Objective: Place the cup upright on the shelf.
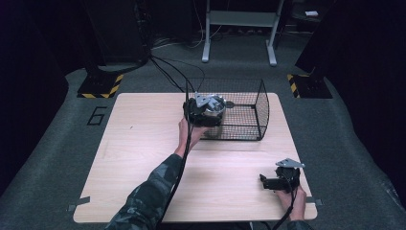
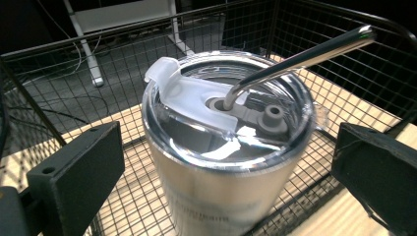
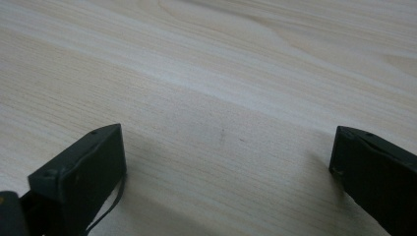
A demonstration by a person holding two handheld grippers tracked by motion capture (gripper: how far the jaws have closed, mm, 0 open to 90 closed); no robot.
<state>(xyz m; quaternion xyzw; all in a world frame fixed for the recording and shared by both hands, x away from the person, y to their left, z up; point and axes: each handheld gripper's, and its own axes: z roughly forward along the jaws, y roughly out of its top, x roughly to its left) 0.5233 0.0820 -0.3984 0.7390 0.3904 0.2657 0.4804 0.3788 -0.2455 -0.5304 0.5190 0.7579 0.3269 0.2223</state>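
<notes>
Tumbler (image 2: 221,162) stands in the wire basket (image 1: 261,108) between the spread left gripper (image 2: 226,172); right gripper (image 3: 228,167) spread, idle; grasp apparently pending.

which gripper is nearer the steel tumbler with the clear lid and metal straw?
Left. The left gripper has its open jaws either side of the steel tumbler in the black wire basket; the right gripper sits open at the table's near right corner.

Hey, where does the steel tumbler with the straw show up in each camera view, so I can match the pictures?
High view: the tumbler sits at the left, open end of the wire basket, partly under the left gripper.
Left gripper view: the tumbler stands centre frame between the open jaws, straw leaning up right.
Right gripper view: not in it; bare tabletop between the open jaws.
Shared landmark: the wire basket.
</notes>
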